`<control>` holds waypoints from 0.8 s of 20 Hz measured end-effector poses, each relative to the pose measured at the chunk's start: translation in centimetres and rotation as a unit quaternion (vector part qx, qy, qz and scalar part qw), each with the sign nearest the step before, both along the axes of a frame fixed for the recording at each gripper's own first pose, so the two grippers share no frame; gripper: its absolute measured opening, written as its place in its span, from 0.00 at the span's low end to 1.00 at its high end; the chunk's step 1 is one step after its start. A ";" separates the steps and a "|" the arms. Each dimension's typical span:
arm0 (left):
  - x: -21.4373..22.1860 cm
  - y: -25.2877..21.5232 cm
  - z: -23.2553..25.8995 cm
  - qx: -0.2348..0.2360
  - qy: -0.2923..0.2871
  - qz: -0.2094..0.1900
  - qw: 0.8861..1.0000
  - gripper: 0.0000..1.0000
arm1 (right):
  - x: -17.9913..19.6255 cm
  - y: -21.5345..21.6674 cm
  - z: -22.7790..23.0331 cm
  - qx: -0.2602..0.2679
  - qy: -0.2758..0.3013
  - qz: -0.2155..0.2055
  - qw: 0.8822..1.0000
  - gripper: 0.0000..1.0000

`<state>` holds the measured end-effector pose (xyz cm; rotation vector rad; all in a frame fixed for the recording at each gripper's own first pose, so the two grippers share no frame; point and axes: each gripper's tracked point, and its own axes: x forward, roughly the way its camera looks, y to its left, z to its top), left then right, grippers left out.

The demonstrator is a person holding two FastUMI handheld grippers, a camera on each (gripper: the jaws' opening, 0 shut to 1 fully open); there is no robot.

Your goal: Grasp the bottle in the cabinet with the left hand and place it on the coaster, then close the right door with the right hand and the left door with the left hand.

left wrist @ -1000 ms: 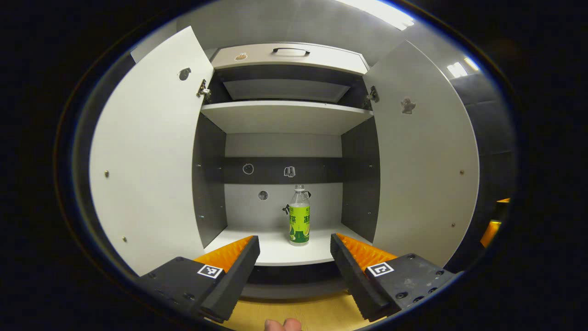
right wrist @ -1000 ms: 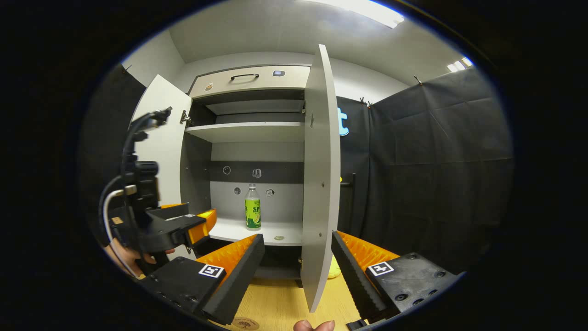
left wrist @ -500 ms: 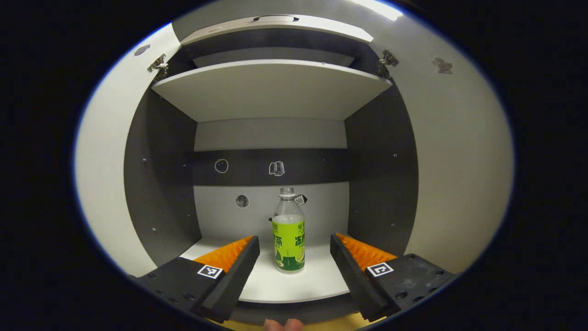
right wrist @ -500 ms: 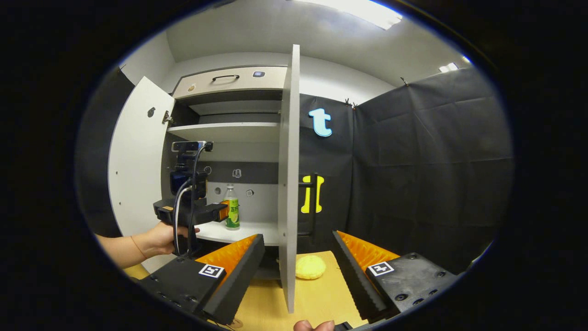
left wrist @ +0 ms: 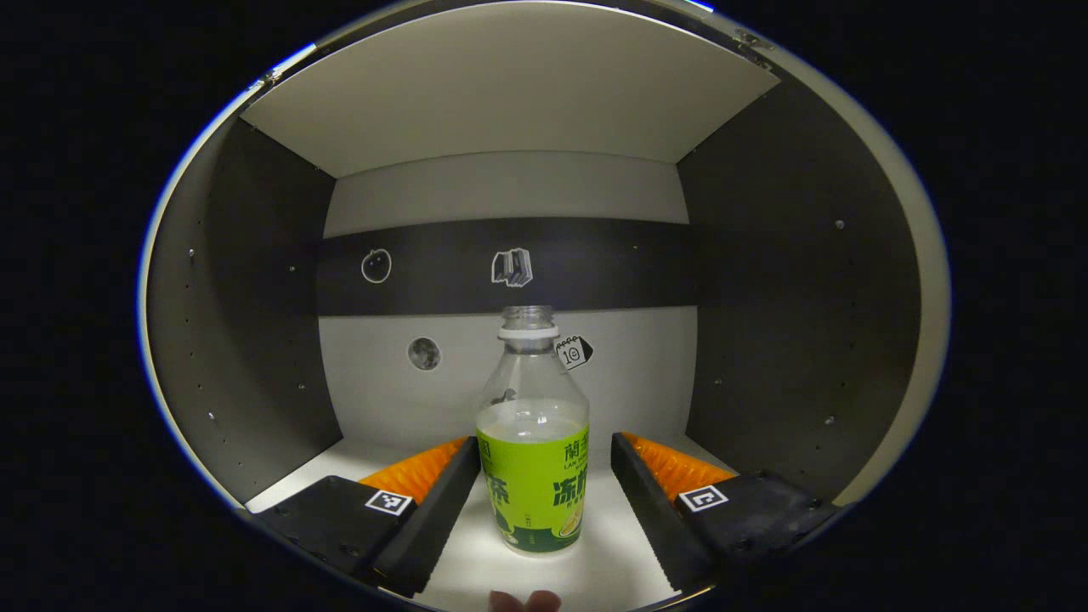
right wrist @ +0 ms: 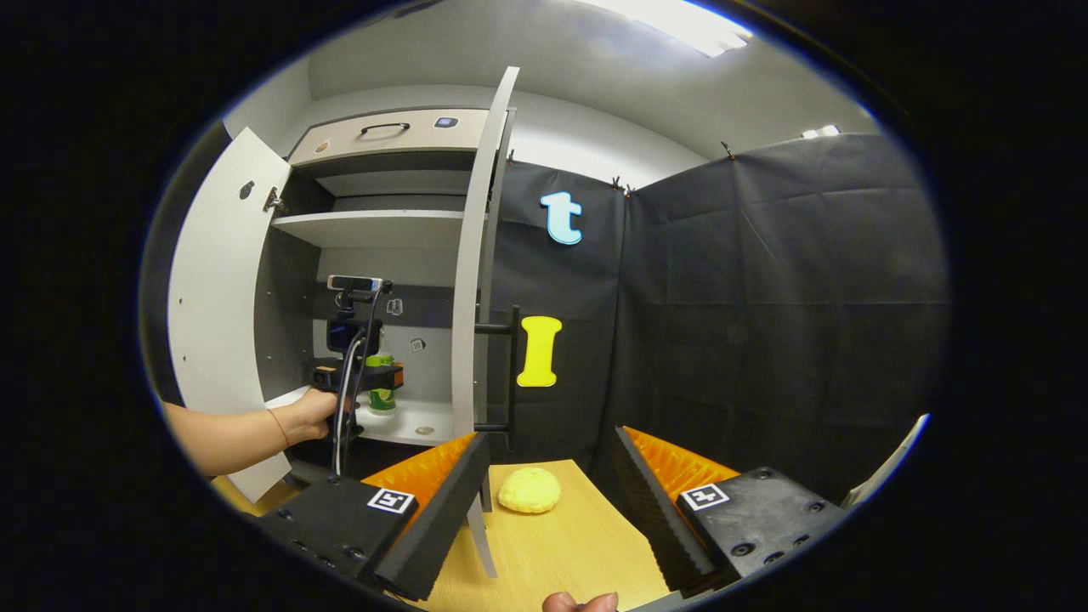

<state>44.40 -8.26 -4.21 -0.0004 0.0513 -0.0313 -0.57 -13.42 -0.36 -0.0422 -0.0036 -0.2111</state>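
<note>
A clear bottle [left wrist: 531,442] with a green label and no cap stands upright on the cabinet's lower shelf [left wrist: 612,574]. My left gripper [left wrist: 544,444] is open, one finger on each side of the bottle, with small gaps to it. In the right gripper view a hand [right wrist: 310,416] holds the left gripper [right wrist: 361,374] inside the cabinet, partly hiding the bottle [right wrist: 382,398]. My right gripper [right wrist: 551,438] is open and holds nothing, low over the wooden table [right wrist: 578,544]. The right door [right wrist: 472,280] stands open edge-on, and the left door [right wrist: 217,314] is swung wide.
The cabinet's dark side walls [left wrist: 790,323] and upper shelf [left wrist: 510,85] close in around the left gripper. A yellow round soft object [right wrist: 529,491] lies on the table beside the right door's lower corner. Black cloth [right wrist: 765,323] walls the right side.
My left gripper has pushed forward into the cabinet, so the bottle now stands between its fingers. The right gripper has shifted rightward, past the right door's edge.
</note>
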 end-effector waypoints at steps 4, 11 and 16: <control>1.2 0.1 0.3 0.007 -0.013 0.006 1.000 0.98 | -0.2 -1.1 -0.3 -0.001 0.004 -0.015 1.000 0.97; 0.0 0.0 0.9 -0.003 -0.011 -0.010 1.000 0.78 | -0.5 -1.2 0.0 0.006 -0.001 -0.017 1.000 0.97; -5.2 0.8 5.1 -0.003 -0.045 -0.025 0.999 0.77 | -1.0 -0.6 0.1 0.015 -0.005 -0.007 1.000 0.98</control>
